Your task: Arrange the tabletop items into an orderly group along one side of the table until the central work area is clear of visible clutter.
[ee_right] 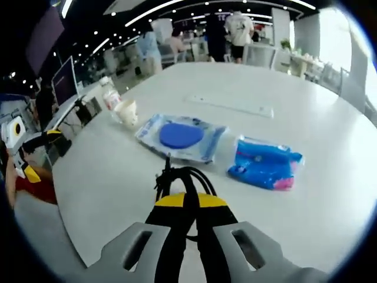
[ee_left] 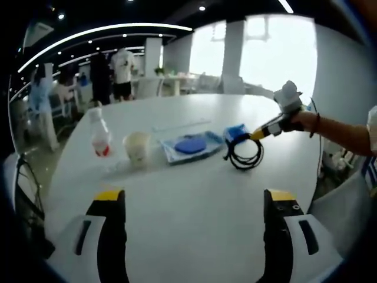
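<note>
On the white bench (ee_right: 330, 153), a coiled black cable (ee_right: 184, 177) is pinched between the pressed-together fingers of the right gripper (ee_right: 187, 203), its loop lying flat ahead of them. Just beyond are seen a clear packet with a blue disc (ee_right: 180, 137) and a blue pouch (ee_right: 264, 162); further left stand a cup (ee_left: 136, 147) and a bottle (ee_left: 100, 134). The left gripper (ee_left: 194, 203) is held with fingers spread, nothing between them.

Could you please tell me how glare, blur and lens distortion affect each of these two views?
Left gripper view: the windows blow out to white, the table bows under fisheye curvature, and the bottle and cup look soft. Right gripper view: lighting is evener, the blue packet and black cable read sharper, and ceiling lights streak.
</note>
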